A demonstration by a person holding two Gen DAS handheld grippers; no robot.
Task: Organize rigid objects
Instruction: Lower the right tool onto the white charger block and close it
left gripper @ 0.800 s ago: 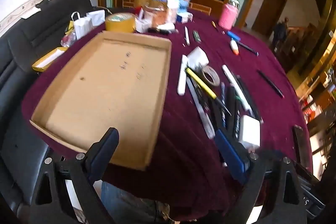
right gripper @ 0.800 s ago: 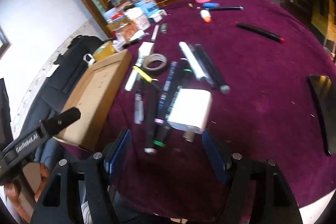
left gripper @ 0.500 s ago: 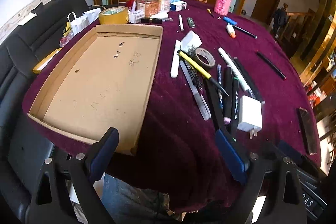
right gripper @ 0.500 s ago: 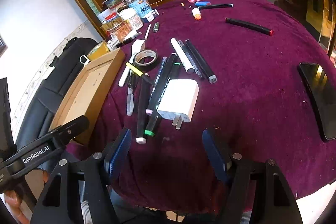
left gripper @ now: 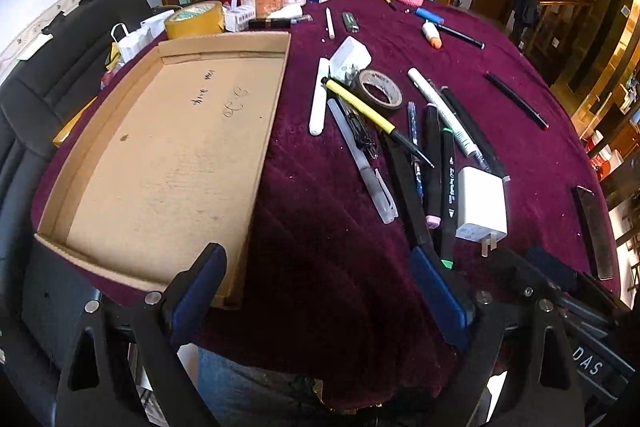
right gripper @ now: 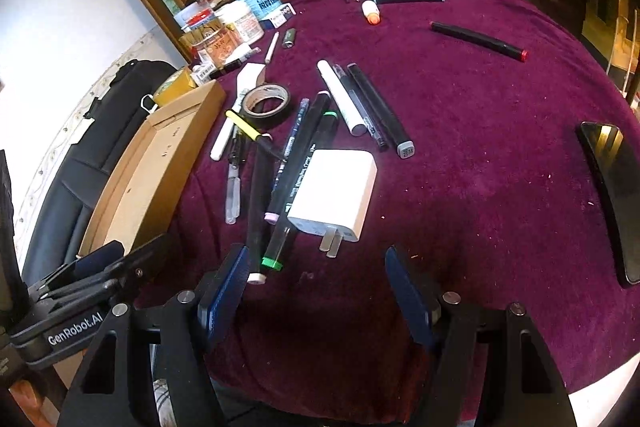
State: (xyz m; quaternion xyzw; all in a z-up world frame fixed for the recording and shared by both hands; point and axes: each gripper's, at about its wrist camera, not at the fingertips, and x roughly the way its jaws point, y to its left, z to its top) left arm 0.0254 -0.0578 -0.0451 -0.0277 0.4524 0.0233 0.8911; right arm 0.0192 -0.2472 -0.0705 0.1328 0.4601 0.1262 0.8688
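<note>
While the cardboard tray (left gripper: 168,163) sits bare at the table's left, pens (right gripper: 316,131) and a white charger (right gripper: 334,193) (prongs toward the camera) lie heaped beside it; left gripper (left gripper: 320,291) and right gripper (right gripper: 316,287) hover spread wide, holding nothing.

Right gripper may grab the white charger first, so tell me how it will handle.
The charger looks like a rigid, smooth plastic block, so the pads may slip a little. It lies tilted across markers, so a push would likely rock it or roll them. Its prongs face the open right gripper; gripping the flat sides seems safer.
</note>
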